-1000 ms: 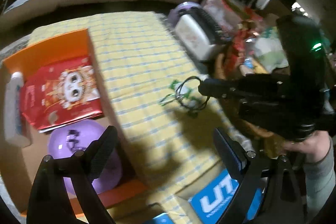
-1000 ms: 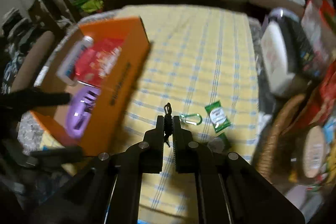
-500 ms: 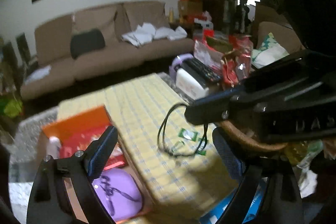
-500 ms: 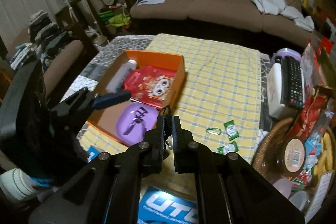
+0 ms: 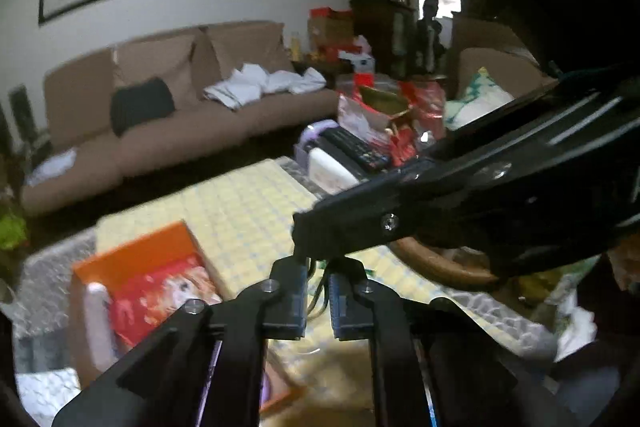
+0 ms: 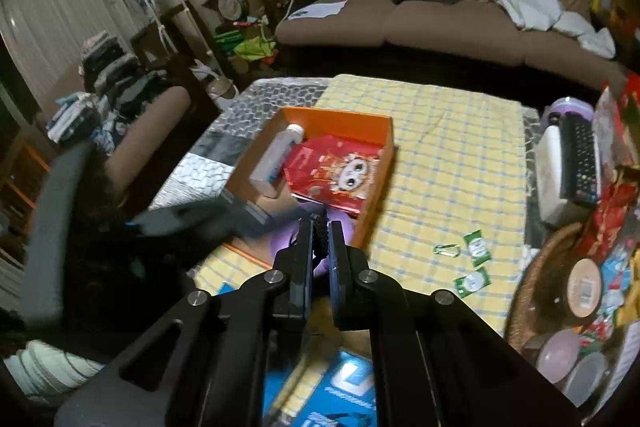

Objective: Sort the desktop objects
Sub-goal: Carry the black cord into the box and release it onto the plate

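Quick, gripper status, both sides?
Left gripper: closed on the black cable.
Right gripper: closed, pinching the same black cable at its tips.

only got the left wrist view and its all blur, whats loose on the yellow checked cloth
Observer: A green metal carabiner and two small green sachets lie on the yellow checked cloth, close to the brown wicker basket.
Operator: anything in the orange cardboard box nearer me than the red printed packet
Observer: Yes, a purple round thing, partly hidden behind the right gripper.
Operator: does that gripper hold something
Observer: Its jaws are shut on a thin black cord.
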`<state>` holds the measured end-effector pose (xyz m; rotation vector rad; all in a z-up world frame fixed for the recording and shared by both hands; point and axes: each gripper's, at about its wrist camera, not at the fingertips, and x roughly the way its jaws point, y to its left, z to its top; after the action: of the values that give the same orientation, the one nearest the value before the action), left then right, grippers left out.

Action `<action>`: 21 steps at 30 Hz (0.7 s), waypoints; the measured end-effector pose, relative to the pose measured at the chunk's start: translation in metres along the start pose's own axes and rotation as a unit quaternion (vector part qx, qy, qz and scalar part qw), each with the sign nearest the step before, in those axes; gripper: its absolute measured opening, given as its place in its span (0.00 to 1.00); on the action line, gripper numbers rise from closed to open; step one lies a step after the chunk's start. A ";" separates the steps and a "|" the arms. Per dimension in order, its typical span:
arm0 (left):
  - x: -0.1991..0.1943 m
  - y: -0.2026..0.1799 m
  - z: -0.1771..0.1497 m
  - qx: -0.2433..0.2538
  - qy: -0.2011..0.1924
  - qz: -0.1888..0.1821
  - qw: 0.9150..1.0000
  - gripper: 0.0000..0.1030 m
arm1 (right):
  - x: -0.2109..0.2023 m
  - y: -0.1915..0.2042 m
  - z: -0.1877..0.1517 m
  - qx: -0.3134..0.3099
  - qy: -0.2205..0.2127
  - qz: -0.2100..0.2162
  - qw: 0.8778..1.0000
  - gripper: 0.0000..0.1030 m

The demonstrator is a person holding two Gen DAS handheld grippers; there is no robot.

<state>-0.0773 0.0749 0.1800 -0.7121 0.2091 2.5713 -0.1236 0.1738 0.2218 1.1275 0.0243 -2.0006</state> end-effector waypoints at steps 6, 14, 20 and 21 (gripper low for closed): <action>-0.017 0.007 -0.006 0.002 0.001 -0.020 1.000 0.05 | 0.007 0.009 0.005 -0.003 -0.001 0.001 1.000 0.07; -0.044 0.049 -0.014 -0.028 0.005 -0.019 0.999 0.05 | 0.028 0.023 0.017 0.018 -0.018 0.036 0.999 0.09; -0.060 0.069 -0.020 -0.029 0.009 -0.002 1.000 0.05 | 0.044 0.046 0.024 0.009 -0.021 0.043 0.999 0.08; -0.062 0.072 -0.021 -0.030 0.008 0.005 1.000 0.05 | 0.046 0.049 0.025 0.008 -0.020 0.045 0.999 0.08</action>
<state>-0.0547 -0.0185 0.1964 -0.7542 0.1417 2.5918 -0.1213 0.1019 0.2210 1.0796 -0.0616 -1.9453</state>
